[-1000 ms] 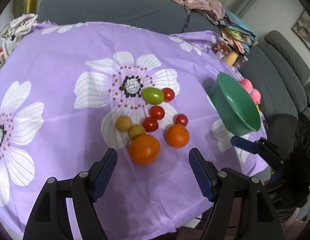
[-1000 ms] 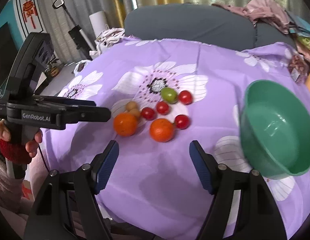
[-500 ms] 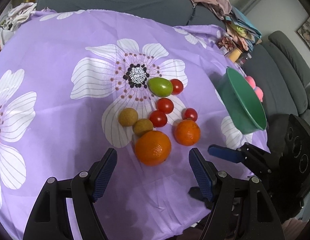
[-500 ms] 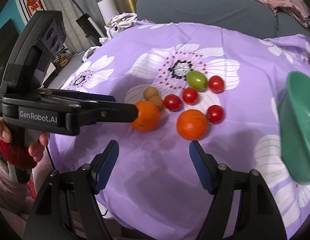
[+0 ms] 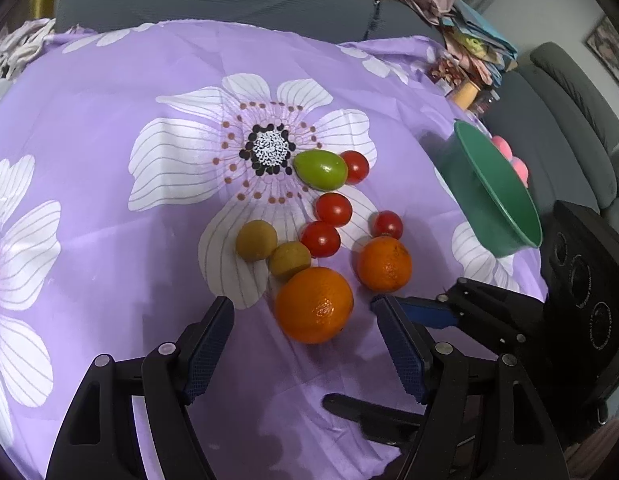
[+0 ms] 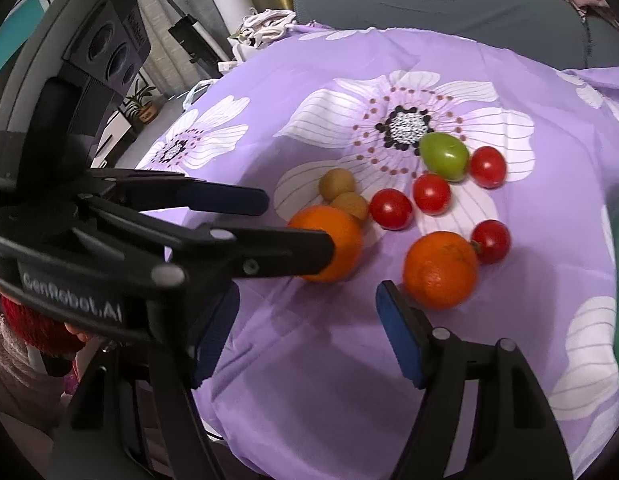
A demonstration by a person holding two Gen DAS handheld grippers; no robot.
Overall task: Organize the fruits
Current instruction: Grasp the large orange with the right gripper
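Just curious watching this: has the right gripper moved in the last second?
Yes. The right gripper has come closer to the smaller orange, jaws closing with nothing between.

- Left gripper (image 5: 305, 344) open, nothing between its pads.
- Big orange (image 5: 314, 305) just ahead of them.
- Small orange (image 5: 384, 264) ahead, to the right.
- Green bowl (image 5: 505, 200) tilted, far right.
- Right gripper (image 5: 419, 314) enters from right.

glossy tomatoes (image 5: 333, 209) on smooth cloth (image 5: 109, 200); green plastic bowl (image 5: 497, 196).
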